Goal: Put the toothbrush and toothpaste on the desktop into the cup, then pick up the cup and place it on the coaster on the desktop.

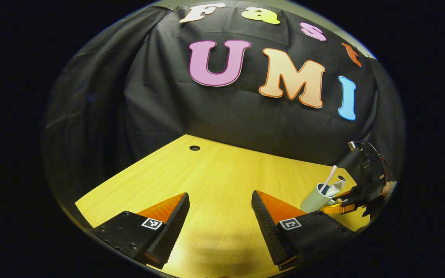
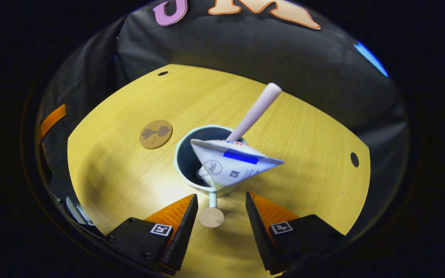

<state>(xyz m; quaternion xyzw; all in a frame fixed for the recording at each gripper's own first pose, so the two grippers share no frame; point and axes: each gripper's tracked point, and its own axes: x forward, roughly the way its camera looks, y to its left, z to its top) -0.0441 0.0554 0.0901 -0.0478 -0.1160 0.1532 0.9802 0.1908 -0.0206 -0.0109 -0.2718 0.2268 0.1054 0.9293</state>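
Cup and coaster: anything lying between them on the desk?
No. In the right gripper view, only bare desk separates the cup from the coaster, which lies apart to its upper left.

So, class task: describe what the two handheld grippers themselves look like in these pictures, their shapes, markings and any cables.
Each gripper, left and right, has two wedge-shaped fingers with ribbed inner faces, mounted on black blocks. Every block carries a small square black-and-white marker. In the left gripper view, the right gripper appears farther off as a dark body with thin looping cables beside the cup.
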